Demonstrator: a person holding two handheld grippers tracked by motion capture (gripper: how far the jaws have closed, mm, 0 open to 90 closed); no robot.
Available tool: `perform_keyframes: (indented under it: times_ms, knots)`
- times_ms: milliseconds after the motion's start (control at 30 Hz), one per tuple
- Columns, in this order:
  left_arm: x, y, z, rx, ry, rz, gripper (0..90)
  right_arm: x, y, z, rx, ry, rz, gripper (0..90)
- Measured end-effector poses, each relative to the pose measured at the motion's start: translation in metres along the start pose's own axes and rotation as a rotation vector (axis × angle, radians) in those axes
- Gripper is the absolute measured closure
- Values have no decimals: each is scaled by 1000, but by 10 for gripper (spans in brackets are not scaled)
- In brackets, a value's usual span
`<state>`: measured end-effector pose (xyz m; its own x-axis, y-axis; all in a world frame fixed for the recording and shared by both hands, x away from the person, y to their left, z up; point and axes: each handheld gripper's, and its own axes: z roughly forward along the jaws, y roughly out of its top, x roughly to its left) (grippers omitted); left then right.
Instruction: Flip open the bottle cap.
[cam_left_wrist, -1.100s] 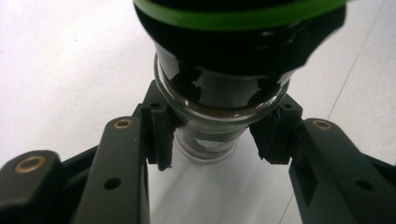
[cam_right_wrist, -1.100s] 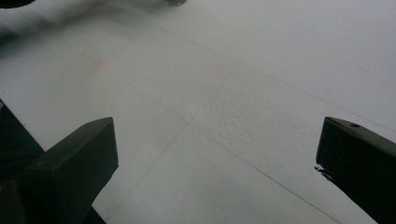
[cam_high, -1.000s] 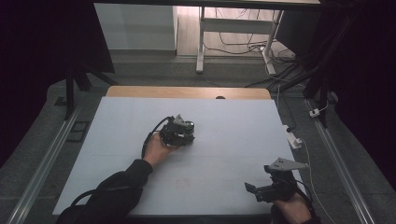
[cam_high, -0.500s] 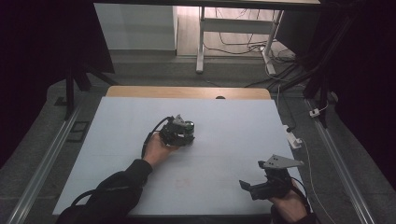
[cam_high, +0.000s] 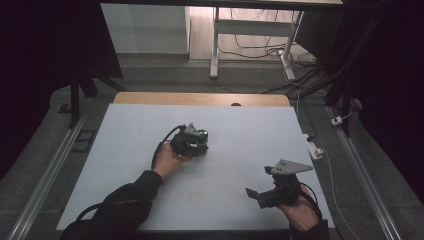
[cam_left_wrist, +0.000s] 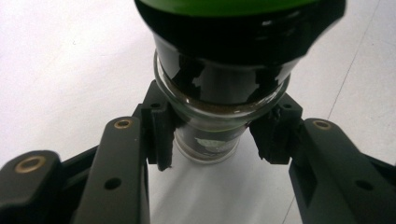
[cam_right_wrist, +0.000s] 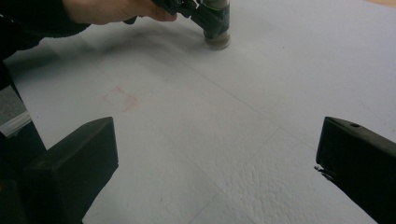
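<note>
Right gripper, jaws spread, has shifted across the bench toward the glass jar; left gripper jaws pinch the jar's body below its green lid.

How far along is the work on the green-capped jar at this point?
Done: the left gripper is clamped on the glass jar, which stands on the table. In hand: the right gripper, jaws open and empty, faces the jar from a distance. Left: the green cap is still on.

Green-capped dark jar, white table
</note>
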<state>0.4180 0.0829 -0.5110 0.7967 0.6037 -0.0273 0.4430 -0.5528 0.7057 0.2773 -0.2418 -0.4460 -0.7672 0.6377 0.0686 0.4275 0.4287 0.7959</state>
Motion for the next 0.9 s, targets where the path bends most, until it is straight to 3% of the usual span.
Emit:
perform_keyframes:
  times_ms: [900]
  knots:
    - [-1,1,0,9,9,-5,539,3,38,49,29,67,-14,0]
